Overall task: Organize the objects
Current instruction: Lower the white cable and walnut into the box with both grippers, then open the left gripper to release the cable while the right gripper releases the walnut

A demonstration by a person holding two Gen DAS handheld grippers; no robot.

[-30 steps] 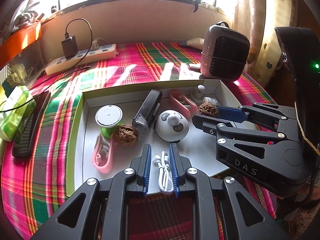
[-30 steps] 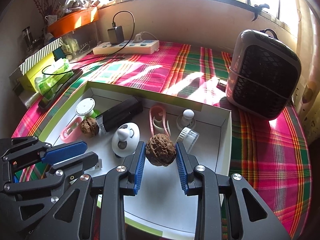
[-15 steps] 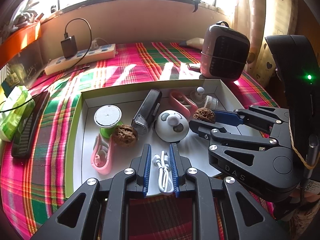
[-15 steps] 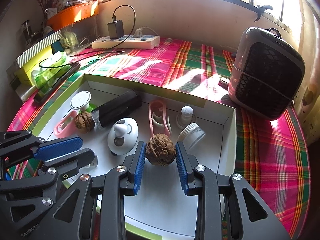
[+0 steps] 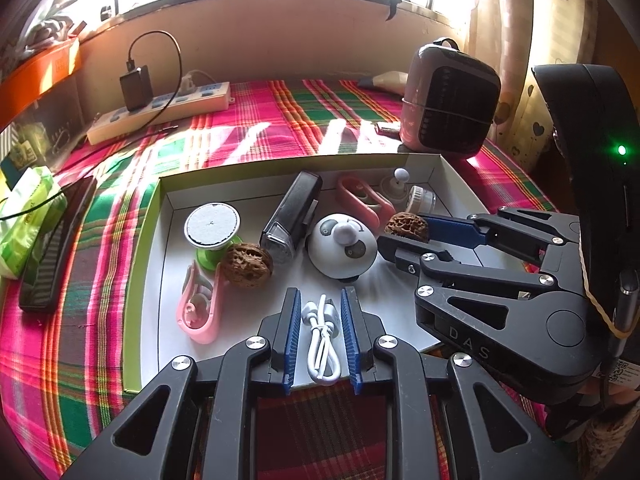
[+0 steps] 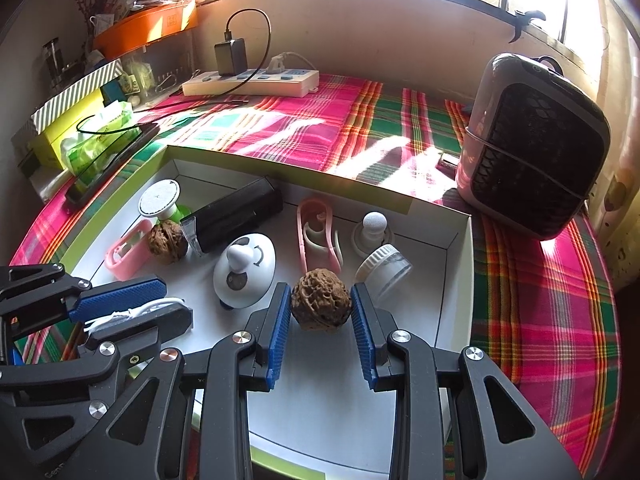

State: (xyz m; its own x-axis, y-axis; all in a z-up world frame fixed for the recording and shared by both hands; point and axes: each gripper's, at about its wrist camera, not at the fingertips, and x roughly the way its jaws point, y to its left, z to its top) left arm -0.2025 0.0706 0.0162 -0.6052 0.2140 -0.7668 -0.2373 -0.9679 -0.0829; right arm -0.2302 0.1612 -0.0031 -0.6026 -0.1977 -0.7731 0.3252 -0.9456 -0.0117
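Note:
A shallow white box with a green rim [image 5: 149, 216] [image 6: 460, 276] lies on the plaid cloth. My left gripper [image 5: 320, 320] is shut on a coiled white cable [image 5: 321, 340] over the box's near edge; the cable also shows in the right wrist view [image 6: 136, 310]. My right gripper [image 6: 321, 312] is shut on a walnut [image 6: 321, 306] [image 5: 406, 224] just above the box floor, near the right side. A second walnut [image 5: 247, 265] [image 6: 167, 237] lies in the box by a green-based round disc [image 5: 212, 226].
The box also holds a black device [image 5: 294, 210], a white dome [image 5: 344, 246], two pink clips [image 5: 200, 308] [image 6: 318, 236], a white knob [image 6: 374, 228] and a small jar [image 6: 386, 266]. A heater [image 6: 532, 148], power strip [image 6: 252, 82], tissue pack [image 5: 24, 220] and phone [image 5: 56, 240] stand around it.
My right gripper has moved forward and lower into the box with the walnut. My left gripper has stayed put with the cable.

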